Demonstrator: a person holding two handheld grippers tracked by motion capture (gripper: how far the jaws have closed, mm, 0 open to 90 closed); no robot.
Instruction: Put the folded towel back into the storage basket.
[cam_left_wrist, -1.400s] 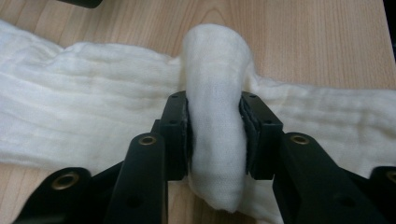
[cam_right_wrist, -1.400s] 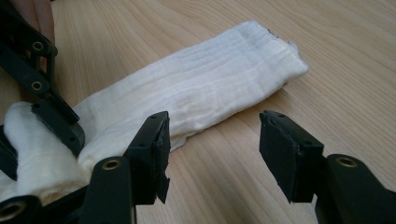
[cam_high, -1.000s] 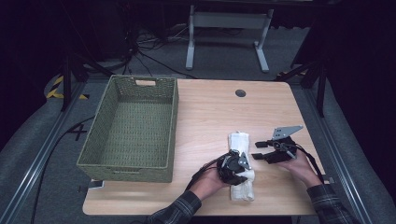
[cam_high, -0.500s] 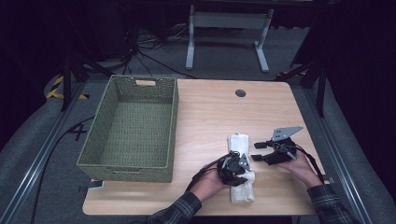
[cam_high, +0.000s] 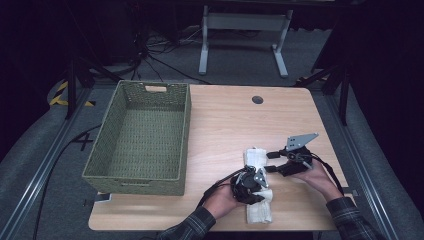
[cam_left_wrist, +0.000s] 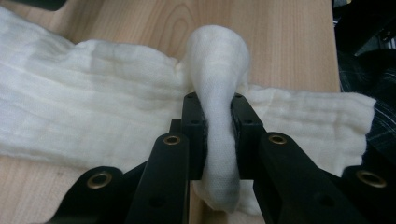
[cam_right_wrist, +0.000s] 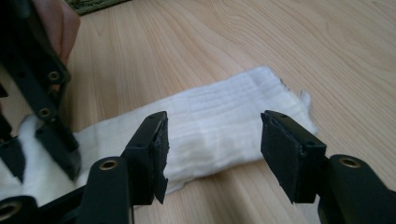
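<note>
While a green woven basket (cam_high: 142, 137) sits at the left of the wooden surface (cam_high: 225, 120), we pinch a raised fold of the white cloth (cam_left_wrist: 217, 116) in our left claw (cam_high: 248, 184), whose jaws have just been closing. Just beside it, our right claw (cam_right_wrist: 212, 149) hovers partly open over the cloth's far end.

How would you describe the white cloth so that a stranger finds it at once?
Start at the wooden table, with a green basket on its left side. Near the front edge, right of the basket, lies the cloth: a long folded white strip, its middle pinched up by the left tool.
</note>
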